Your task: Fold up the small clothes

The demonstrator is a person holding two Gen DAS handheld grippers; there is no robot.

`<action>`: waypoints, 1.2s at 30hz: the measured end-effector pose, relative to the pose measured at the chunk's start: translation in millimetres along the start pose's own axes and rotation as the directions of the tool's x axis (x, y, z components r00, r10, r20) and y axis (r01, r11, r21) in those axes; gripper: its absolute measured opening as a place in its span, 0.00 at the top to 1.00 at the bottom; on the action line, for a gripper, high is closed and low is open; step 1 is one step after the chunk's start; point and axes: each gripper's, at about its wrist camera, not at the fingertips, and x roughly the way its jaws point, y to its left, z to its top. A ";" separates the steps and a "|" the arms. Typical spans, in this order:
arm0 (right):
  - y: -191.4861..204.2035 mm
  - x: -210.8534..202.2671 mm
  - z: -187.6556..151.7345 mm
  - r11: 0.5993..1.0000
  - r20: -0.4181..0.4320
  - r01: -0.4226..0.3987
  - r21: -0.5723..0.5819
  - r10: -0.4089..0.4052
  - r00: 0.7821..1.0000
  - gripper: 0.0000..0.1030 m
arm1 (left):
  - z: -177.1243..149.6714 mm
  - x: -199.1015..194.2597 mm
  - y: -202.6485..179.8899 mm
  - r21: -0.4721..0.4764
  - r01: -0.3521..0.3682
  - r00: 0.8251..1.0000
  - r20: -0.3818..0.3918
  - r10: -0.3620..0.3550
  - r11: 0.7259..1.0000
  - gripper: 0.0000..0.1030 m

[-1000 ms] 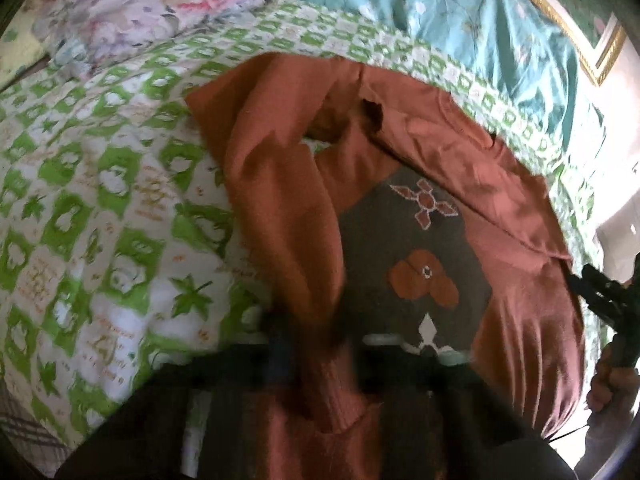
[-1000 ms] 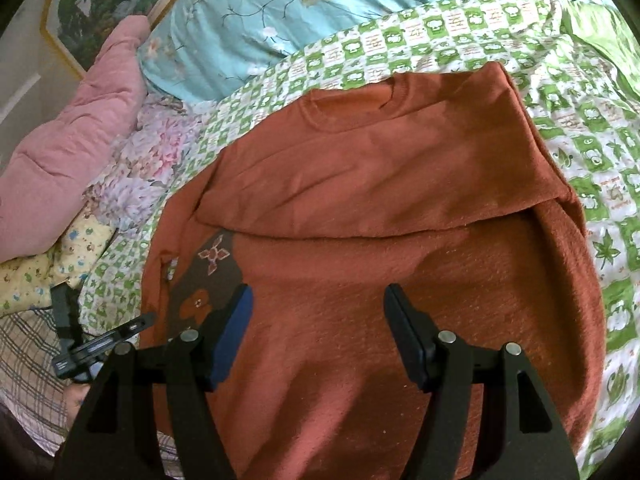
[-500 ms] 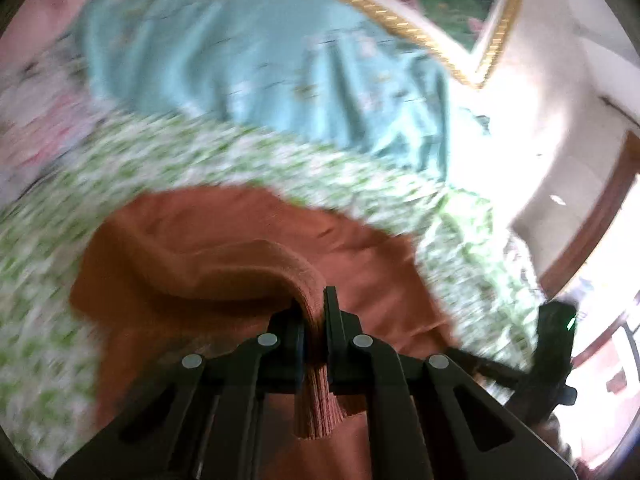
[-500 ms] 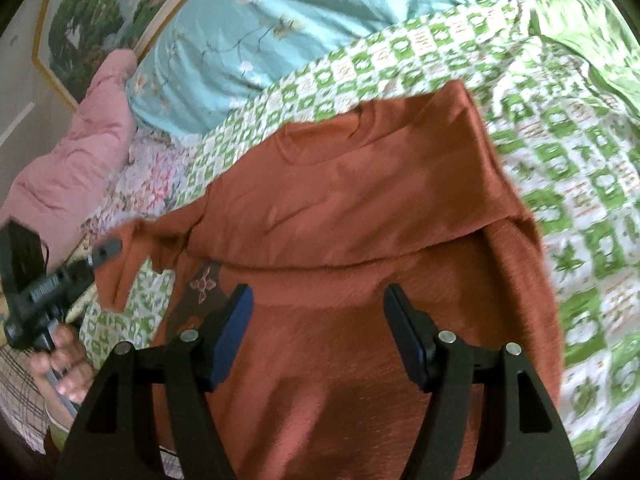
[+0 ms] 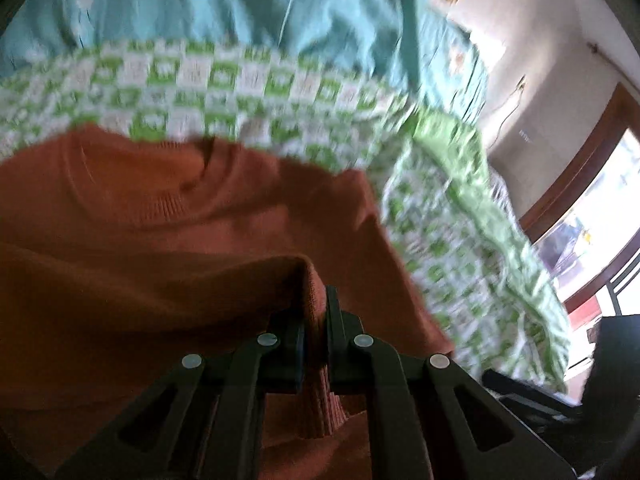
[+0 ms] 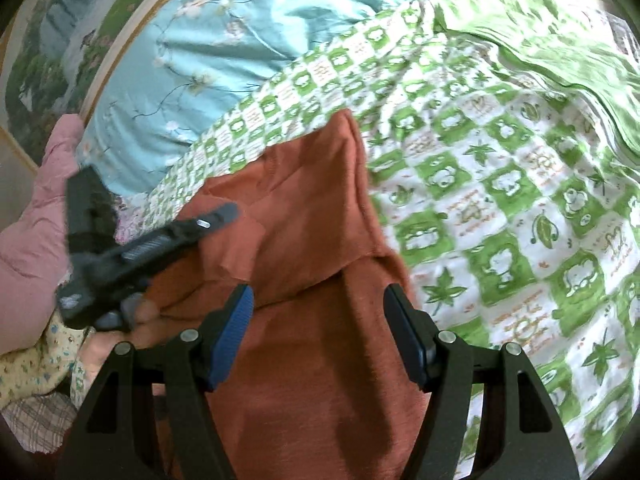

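Left gripper [image 5: 316, 320]: clamped tight on the ribbed cuff of a sleeve [image 5: 316, 404]; the cuff hangs down between the two fingers and the sleeve runs up and away to the left from the grip.
Right gripper [image 6: 320, 336]: spread wide, holding nothing, poised above the lower body of the sweater with cloth showing between its blue pads [image 6: 236, 332].
Sweater [image 6: 304, 360]: rust-orange knit, spread on the green-and-white checked bedspread [image 6: 500, 184]; in the right wrist view it sits directly under and ahead of the right gripper, and the left gripper reaches over its left edge.
Long axis: runs from the hem near the grippers up to the round neckline [image 5: 132, 184] at the far end, toward the turquoise quilt [image 5: 248, 4].
Fold state: one sleeve lies across the chest; its edge crosses just ahead of the right gripper's pads.
Sharpness: left wrist view blurred.
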 end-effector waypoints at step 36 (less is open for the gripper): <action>36.3 48.3 63.3 0.989 -0.076 -0.087 -0.120 0.079 0.994 0.88 | -88.1 -172.9 241.1 -0.283 -0.556 0.814 0.004 0.581 0.781 0.47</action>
